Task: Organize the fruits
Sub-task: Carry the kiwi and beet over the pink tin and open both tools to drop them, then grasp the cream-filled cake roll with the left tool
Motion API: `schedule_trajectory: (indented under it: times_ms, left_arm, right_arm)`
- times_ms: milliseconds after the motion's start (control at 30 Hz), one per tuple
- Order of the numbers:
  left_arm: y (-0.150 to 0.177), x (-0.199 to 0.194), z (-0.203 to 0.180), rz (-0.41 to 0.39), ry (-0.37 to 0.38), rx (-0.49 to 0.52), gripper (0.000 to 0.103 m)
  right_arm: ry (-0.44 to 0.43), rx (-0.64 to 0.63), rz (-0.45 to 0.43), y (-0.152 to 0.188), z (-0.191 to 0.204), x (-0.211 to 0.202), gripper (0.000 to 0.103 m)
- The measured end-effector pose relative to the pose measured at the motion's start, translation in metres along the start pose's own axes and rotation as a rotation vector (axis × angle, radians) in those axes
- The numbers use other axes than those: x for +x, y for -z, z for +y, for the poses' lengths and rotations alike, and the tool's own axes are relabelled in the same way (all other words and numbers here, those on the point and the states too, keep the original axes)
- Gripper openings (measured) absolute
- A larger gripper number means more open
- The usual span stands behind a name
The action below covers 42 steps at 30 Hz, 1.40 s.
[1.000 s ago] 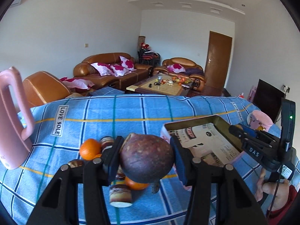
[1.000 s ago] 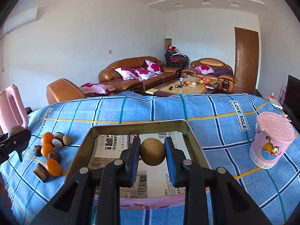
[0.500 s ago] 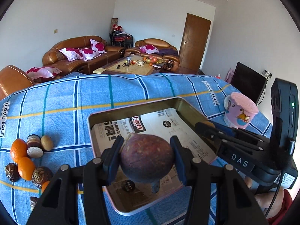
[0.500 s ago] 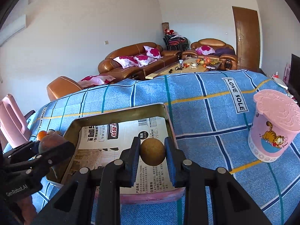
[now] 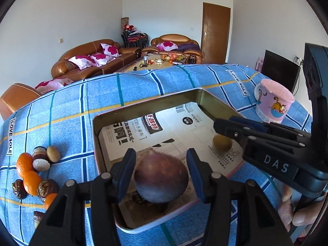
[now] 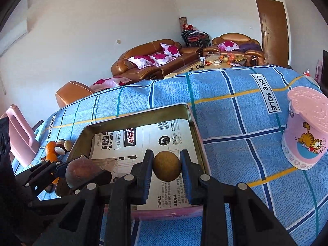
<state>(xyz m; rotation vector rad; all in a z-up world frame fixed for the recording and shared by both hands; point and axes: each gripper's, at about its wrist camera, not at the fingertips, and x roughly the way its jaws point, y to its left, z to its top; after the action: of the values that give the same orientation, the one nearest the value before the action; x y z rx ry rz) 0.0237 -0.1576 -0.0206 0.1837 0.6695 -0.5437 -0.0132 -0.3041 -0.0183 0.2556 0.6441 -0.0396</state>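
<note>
A paper-lined metal tray (image 5: pixel 143 104) (image 6: pixel 133 119) sits on the blue checked cloth. My left gripper (image 5: pixel 161 177) has opened; gaps show on both sides of the blurred purple-brown fruit (image 5: pixel 161 179), which sits over the tray's near part. It also shows in the right wrist view (image 6: pixel 81 171). My right gripper (image 6: pixel 167 169) is shut on a small round tan fruit (image 6: pixel 167 169) above the tray's right side; that fruit shows in the left wrist view (image 5: pixel 222 142). Several loose fruits, with oranges (image 5: pixel 30 181), lie left of the tray.
A pink cartoon cup (image 5: pixel 273 100) (image 6: pixel 306 129) stands right of the tray. A pink chair back (image 6: pixel 19 135) rises at the table's left edge. Sofas and a coffee table lie beyond the far edge.
Both grippers moved lower over the tray. The left jaws have spread apart from the purple-brown fruit, which now looks blurred. The right gripper still grips the tan fruit.
</note>
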Motion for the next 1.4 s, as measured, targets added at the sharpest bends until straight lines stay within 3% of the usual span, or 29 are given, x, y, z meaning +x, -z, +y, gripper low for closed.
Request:
schedule_trajectory:
  times_ms: [67,167,233,300,533,767,1400]
  left_arm:
    - [0.000,-0.010,-0.003,-0.045,-0.019,0.019,0.080]
    - [0.001,-0.022,-0.007,-0.108,-0.088,0.044,0.098]
    - [0.001,-0.030,-0.006,-0.136,-0.115,0.050,0.103]
    - [0.003,-0.037,-0.003,-0.154,-0.145,0.048,0.103]
    - [0.013,-0.054,0.021,-0.164,-0.226,0.034,0.103]
    - [0.025,-0.058,0.057,-0.106,-0.248,-0.058,0.103]
    - [0.055,-0.073,0.123,-0.036,-0.324,-0.077,0.103]
  right_arm:
    - [0.001,-0.008,0.000,0.000,0.002,0.000,0.036]
    - [-0.012,-0.012,-0.022,0.001,0.004,-0.003,0.054]
    - [-0.012,0.001,-0.053,0.000,0.002,-0.009,0.061]
    - [0.005,0.017,-0.104,0.000,0.000,-0.016,0.067]
    - [0.073,0.014,-0.298,-0.002,0.000,-0.044,0.068]
    - [0.157,-0.056,-0.374,0.001,0.014,-0.056,0.068]
    - [0.187,-0.102,-0.350,0.026,0.047,-0.073,0.068]
